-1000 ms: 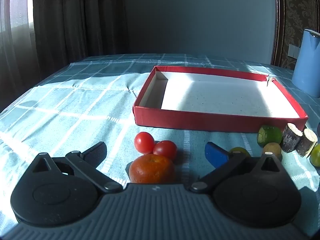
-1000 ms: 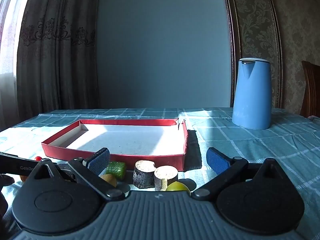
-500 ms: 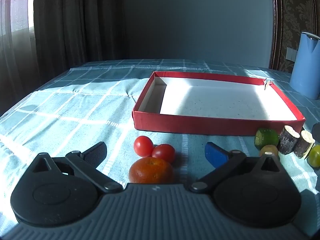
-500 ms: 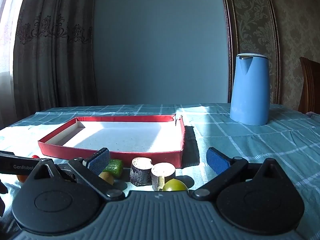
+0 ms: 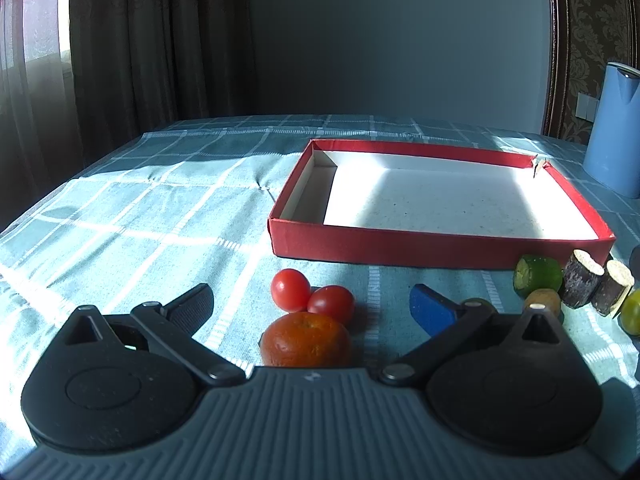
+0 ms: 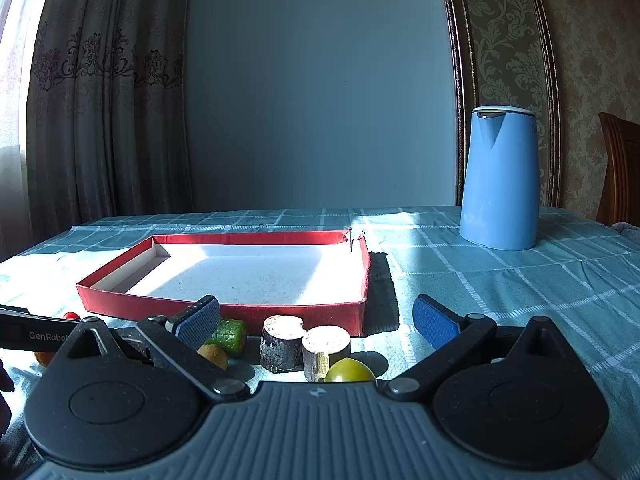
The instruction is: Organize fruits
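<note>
Presently, step in hand: approach; no fruit lies in the red tray [image 5: 436,246] yet, so by this reading the sorting has not begun.
Left claw [image 5: 310,306]: spread wide, holding nothing, low over the counter [image 5: 132,216]; the orange mandarin [image 5: 306,339] sits between its fingers, close to the claw body.
Cherry tomatoes [image 5: 312,295]: two, touching each other and just beyond the mandarin, between it and the tray's near wall.
Right claw [image 6: 316,320]: also spread and empty, facing a second cluster.
Right cluster: two bark-skinned stubs [image 6: 304,346] side by side, a yellow-green round fruit [image 6: 350,371] nearest the claw body, a green chunk [image 6: 230,336] and a small brown fruit [image 6: 214,356] by the left finger.
Next move, left: likely a closing pinch on the mandarin, then a lift over the tray wall; the tomatoes touch it and may roll when it leaves.
Next move, right: the pieces crowd together, so the fingers must straddle one without nudging its neighbours.
Edges: the tray's near wall stands upright between both clusters and the white floor; its far right corner is torn open.
Open room: the tray floor is bare throughout; the cloth left of the tray is bare.
Obstacles: a blue kettle [image 6: 498,178] stands well apart, right of the tray; the left claw's body shows at the right view's left edge, near the cluster.
</note>
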{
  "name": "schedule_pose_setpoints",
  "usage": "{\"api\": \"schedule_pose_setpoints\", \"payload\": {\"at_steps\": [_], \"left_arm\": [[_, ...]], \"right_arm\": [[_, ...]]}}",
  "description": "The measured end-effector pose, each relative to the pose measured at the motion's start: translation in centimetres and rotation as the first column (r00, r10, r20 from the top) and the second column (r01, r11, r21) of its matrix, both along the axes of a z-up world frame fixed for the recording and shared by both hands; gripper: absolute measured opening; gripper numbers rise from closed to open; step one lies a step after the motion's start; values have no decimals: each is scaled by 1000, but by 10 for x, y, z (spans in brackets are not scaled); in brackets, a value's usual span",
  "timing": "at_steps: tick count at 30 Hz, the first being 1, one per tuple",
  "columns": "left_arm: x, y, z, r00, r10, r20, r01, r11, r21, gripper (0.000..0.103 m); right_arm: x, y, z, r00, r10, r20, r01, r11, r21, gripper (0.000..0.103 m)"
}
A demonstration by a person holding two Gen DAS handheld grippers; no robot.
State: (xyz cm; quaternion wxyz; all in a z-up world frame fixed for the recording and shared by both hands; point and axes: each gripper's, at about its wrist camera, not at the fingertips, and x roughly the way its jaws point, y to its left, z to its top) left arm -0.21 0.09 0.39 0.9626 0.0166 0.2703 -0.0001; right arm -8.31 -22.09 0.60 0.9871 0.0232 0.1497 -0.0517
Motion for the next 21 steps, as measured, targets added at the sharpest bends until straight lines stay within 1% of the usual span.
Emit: {"api": "schedule_pose_setpoints", "payload": {"at_steps": [12, 17, 21], "left_arm": [[-2, -1, -2, 1000, 1, 4, -1, 1000, 3, 103], [-1, -1, -3, 1000, 4, -1, -4, 1000, 3, 103], [-1, -1, -4, 1000, 7, -4, -7, 1000, 3, 103]], "right_arm": [[-1, -2, 0, 1000, -2, 8, 2, 1000, 15, 103], [-2, -9, 0, 1000, 14, 0, -14, 998, 57, 103], [-2, -16, -1, 998, 57, -23, -54, 993, 104, 103]]}}
